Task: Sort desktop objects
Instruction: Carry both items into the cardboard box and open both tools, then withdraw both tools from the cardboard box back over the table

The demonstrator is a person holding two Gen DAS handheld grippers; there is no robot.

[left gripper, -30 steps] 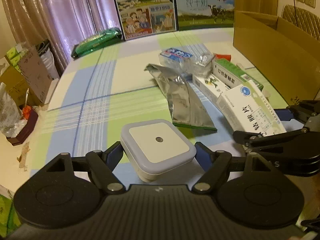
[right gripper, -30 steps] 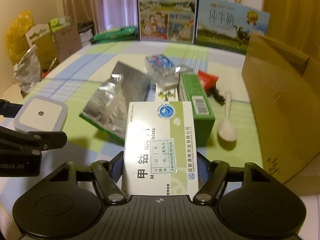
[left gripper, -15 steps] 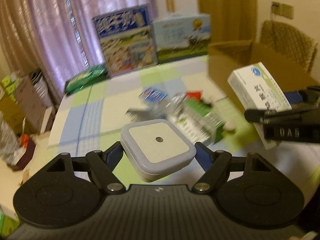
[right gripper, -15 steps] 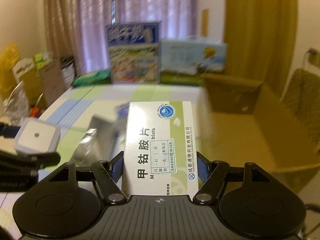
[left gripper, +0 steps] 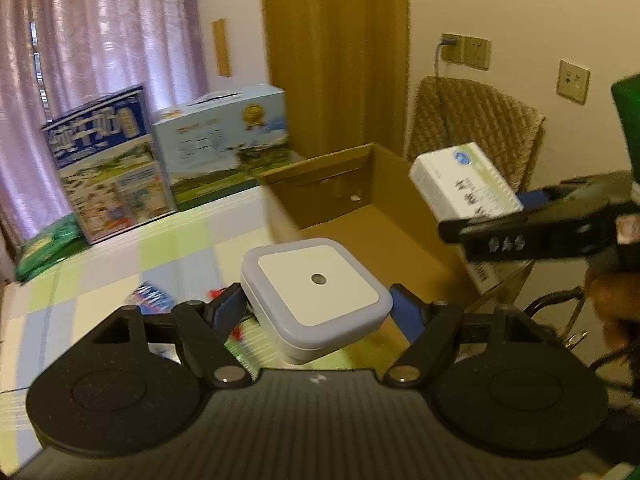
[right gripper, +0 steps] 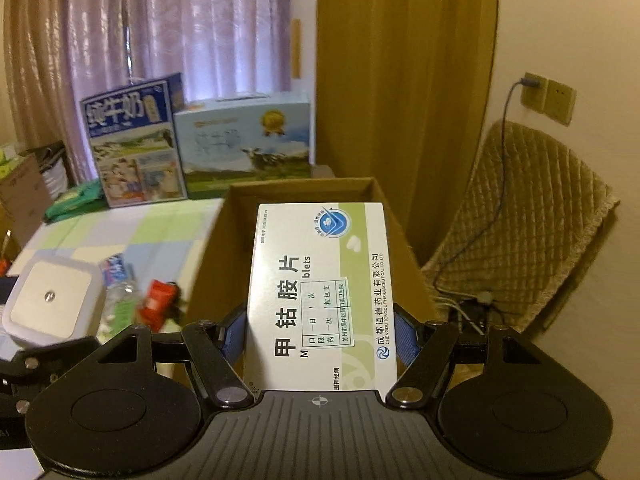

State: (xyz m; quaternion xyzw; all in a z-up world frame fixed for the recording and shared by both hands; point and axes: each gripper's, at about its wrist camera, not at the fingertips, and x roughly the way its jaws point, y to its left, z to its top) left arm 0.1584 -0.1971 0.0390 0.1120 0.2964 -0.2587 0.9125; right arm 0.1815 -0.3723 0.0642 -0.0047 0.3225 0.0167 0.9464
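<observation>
Table (left gripper: 120, 264) under a checked green, blue and white cloth; open cardboard box (right gripper: 240, 216) standing at its right edge, apparently the sorting bin. 2 milk cartons (right gripper: 192, 148) upright at the table's far end, leftover small packets (right gripper: 156, 300) loose on the cloth near the box.

Right gripper (right gripper: 320, 336): jaws closed onto the long sides of a white-and-green medicine box (right gripper: 320, 292), held label up and pointed lengthwise over the cardboard box's opening. Judged staged for release into the box.

Left gripper (left gripper: 316, 312): jaws clamped on opposite edges of a square white plug-in night light (left gripper: 316, 288), sensor face up, carried clear of the table just beside the cardboard box's near wall. Flat grip likely chosen to stop the smooth casing rotating.

Both items aloft; neither yet inside the box.
</observation>
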